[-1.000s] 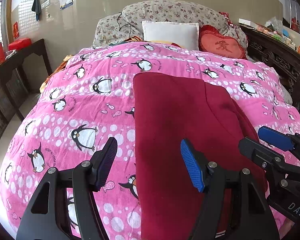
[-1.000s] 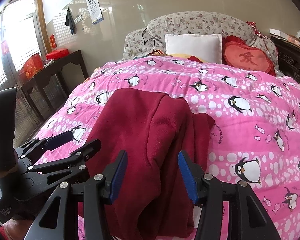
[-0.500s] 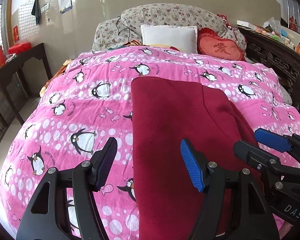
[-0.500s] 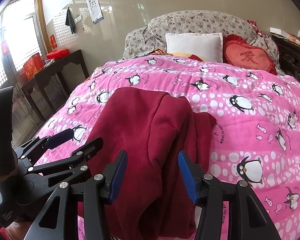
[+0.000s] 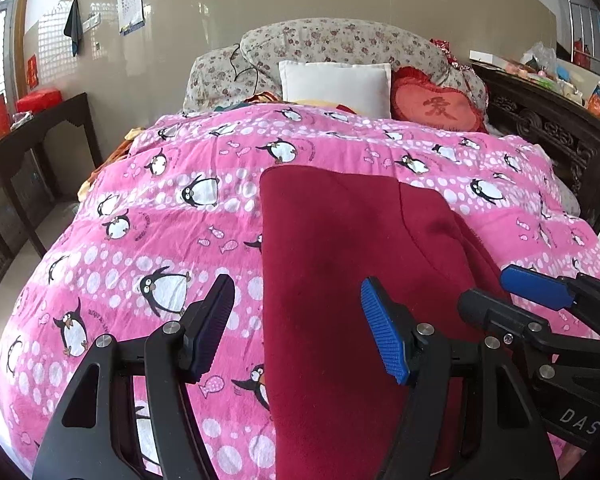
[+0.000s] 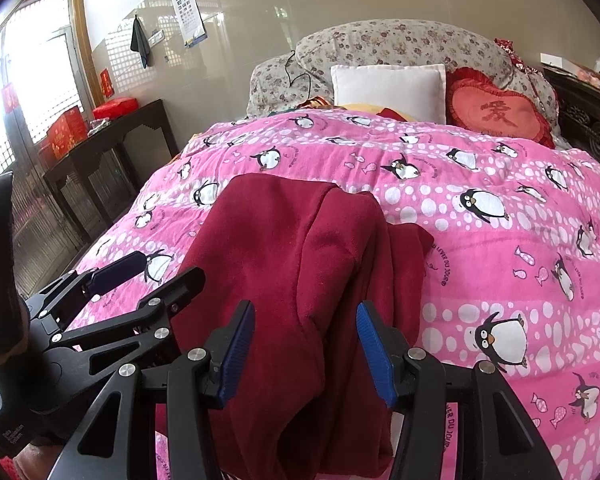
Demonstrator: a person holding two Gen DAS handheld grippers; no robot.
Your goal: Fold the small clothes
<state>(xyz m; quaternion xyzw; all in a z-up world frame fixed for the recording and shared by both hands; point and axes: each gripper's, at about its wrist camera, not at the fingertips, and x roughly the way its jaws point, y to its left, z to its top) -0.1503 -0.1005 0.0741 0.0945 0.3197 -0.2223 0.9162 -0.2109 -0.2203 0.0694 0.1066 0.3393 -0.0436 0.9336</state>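
**Red cloth on the penguin quilt, both claws wide**

A dark red cloth (image 5: 340,264) lies on a pink quilt (image 5: 160,232) with penguins and white dots on it. The cloth is folded over. Its left edge is straight and neat. Its right side is bunched, with a fold running down the middle and a loose flap sticking out past it (image 6: 412,248). The near end of the cloth reaches the near edge of the quilt.

The left claw (image 5: 296,328) is spread wide and holds nothing. It hangs above the left edge of the cloth. One blue pad (image 5: 384,340) is over the cloth, and the other pad (image 5: 212,324) is over the quilt just left of the cloth.

The right claw (image 6: 306,354) is spread wide too and holds nothing. It hangs above the bunched right side of the cloth, with both blue pads over the red. I cannot tell if either claw touches the cloth.

Each claw shows in the other's view, so they are near each other, side by side over the near end of the cloth.

Beyond the cloth, at the far end of the quilt, sit a white pillow (image 5: 336,86), a red heart pillow (image 5: 436,110) and a flowery pillow (image 5: 340,42). To the left of the cloth, past the quilt, stands a dark table (image 6: 112,140).
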